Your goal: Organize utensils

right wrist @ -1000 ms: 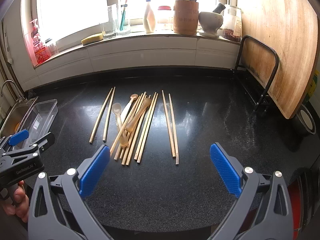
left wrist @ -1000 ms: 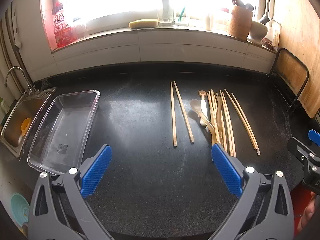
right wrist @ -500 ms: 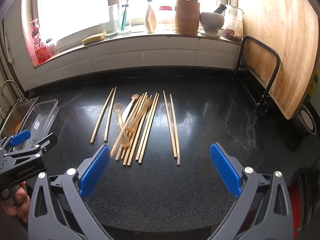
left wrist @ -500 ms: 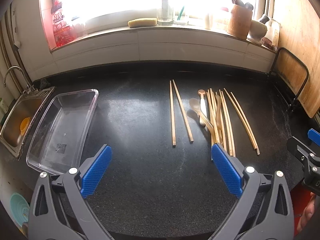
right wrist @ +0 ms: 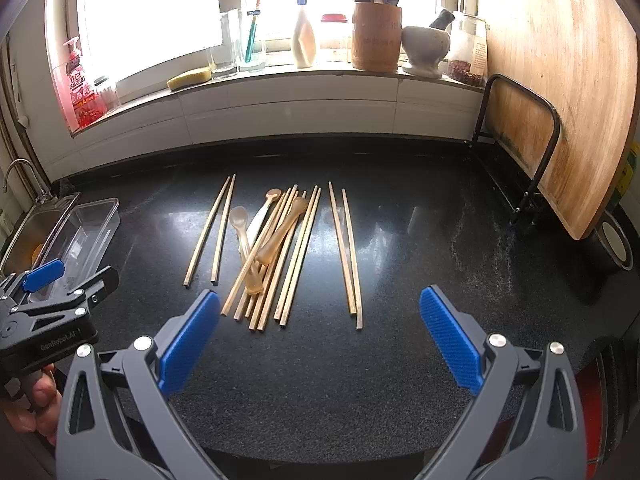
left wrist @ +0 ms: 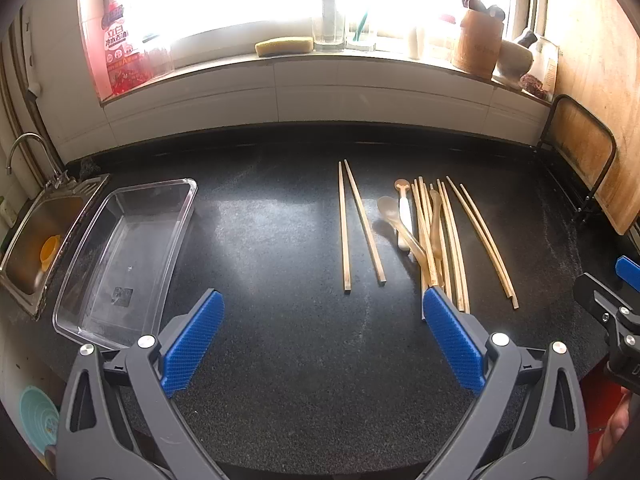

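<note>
Wooden chopsticks [left wrist: 448, 240] lie in a loose heap on the black counter, mixed with translucent spoons [left wrist: 396, 220]. One pair of chopsticks [left wrist: 358, 224] rests apart to the left of the heap. A clear plastic tray [left wrist: 120, 256] stands empty by the sink. My left gripper [left wrist: 322, 320] hovers open over the near counter, between tray and utensils, holding nothing. In the right wrist view the chopstick heap [right wrist: 280, 252] and spoons [right wrist: 244, 232] lie ahead-left of my right gripper [right wrist: 320, 320], which is open and empty. The tray [right wrist: 84, 232] shows at far left.
A steel sink [left wrist: 36, 236] borders the tray's left side. A wooden cutting board in a black rack [right wrist: 560, 92] leans at the right. The windowsill carries a sponge [right wrist: 190, 78], bottles, a utensil crock [right wrist: 376, 36] and a mortar. The other gripper [right wrist: 44, 308] and a hand appear lower left.
Both views have shifted only slightly; the left gripper has drifted a little, so the tray and chopsticks sit marginally lower-left in its view. Nothing on the counter has moved.
</note>
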The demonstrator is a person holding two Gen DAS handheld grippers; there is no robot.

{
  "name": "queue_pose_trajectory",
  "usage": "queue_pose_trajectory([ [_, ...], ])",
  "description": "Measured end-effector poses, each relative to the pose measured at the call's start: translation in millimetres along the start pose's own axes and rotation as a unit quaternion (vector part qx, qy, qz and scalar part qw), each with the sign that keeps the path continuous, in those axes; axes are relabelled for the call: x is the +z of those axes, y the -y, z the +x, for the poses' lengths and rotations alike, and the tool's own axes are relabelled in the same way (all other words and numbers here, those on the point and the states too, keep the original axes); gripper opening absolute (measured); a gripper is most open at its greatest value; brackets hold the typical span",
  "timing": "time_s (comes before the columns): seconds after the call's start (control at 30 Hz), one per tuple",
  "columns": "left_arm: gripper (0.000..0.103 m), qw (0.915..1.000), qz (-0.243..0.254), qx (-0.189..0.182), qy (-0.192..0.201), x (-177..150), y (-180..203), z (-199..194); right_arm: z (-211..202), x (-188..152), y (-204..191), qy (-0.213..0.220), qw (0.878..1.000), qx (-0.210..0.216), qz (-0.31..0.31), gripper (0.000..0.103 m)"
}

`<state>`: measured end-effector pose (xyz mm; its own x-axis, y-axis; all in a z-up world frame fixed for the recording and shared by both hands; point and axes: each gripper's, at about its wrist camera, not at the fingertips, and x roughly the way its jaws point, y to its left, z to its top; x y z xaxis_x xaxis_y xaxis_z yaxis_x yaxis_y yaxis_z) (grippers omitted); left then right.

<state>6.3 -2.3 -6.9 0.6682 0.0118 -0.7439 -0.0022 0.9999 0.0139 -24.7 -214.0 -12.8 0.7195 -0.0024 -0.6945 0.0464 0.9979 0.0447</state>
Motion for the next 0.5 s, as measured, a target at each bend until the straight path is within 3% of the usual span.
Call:
queue_pose_trajectory([
  [0.5,0.097,1.0,0.0,-0.001,-0.001,0.0,-0.1,-0.9,-0.8,0.8,-0.8,0.0,1.0,0.002,0.0,0.097],
])
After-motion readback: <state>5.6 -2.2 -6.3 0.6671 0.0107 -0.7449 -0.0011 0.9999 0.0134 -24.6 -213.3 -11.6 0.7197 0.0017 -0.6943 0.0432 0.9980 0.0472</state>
